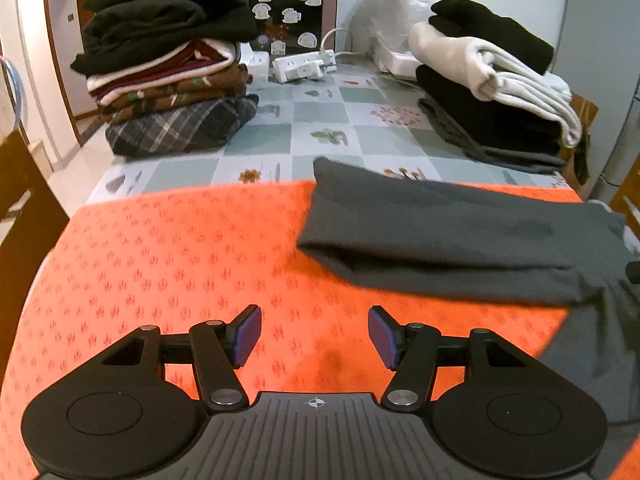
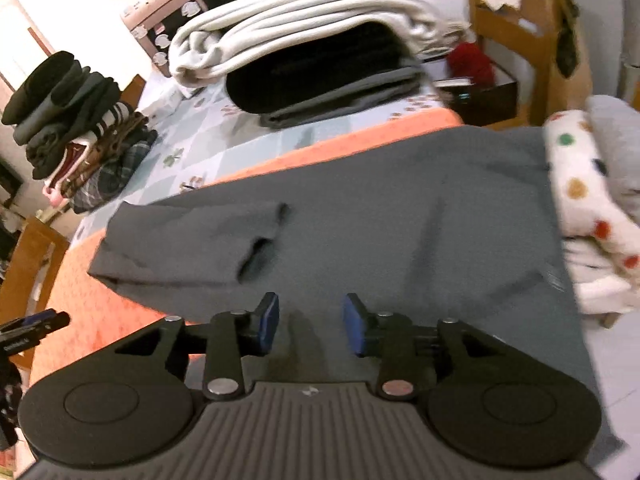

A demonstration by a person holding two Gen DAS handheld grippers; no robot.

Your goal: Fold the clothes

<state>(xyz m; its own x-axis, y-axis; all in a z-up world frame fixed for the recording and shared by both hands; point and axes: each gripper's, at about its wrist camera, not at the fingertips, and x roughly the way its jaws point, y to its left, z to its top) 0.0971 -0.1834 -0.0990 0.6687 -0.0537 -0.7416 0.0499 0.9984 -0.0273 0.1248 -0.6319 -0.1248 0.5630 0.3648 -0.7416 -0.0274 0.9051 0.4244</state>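
Left wrist view counts two stacks of folded clothes on the checked tablecloth point(image 1: 320, 120): a tall dark and plaid stack point(image 1: 168, 60) at 11 o'clock and a black and cream stack point(image 1: 496, 88) at 2 o'clock, with one white power strip point(image 1: 304, 65) between them at 12. One grey garment point(image 1: 460, 248) lies on the orange cloth point(image 1: 160, 272), at 2 to 3 o'clock from the left gripper point(image 1: 315, 337), whose two blue-padded fingers stand apart, released, over bare orange fabric and holding nothing.

Right wrist view alone shows the garment's folded sleeve point(image 2: 184, 240) at 10 o'clock, a white polka-dot textile point(image 2: 588, 200) at 3, and a cardboard box point(image 2: 532, 20) at 1; its contents cannot be made out. The right gripper point(image 2: 311, 326) hangs over the garment's near part, fingers spread, grasping nothing. The other gripper's tip shows at 9 o'clock.
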